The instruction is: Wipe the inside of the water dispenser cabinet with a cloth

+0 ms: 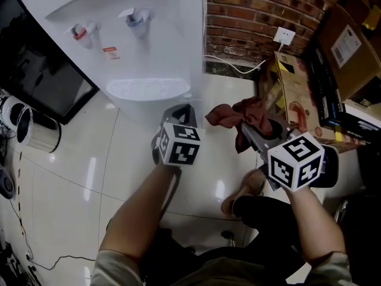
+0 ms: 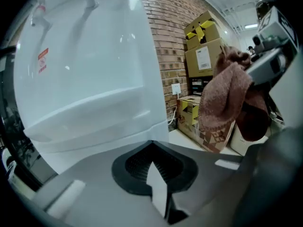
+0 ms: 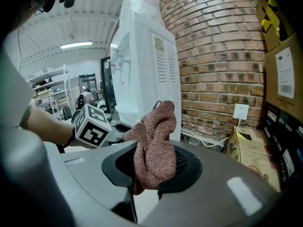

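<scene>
The reddish-brown cloth [image 1: 241, 118] hangs bunched from my right hand-held gripper [image 1: 250, 134], whose jaws are clamped on it above the pale tiled floor [image 1: 77, 177]. The white water dispenser [image 1: 119, 40] stands ahead and to the left of the cloth, beside a brick wall [image 1: 250, 16]. Its cabinet sits below the drip tray, and I cannot see it. My left hand-held gripper [image 1: 180, 113], jaws together and empty, is nearer the dispenser's front. Cardboard boxes [image 1: 297, 94] crowd the right side, so the free approach is straight ahead.
</scene>
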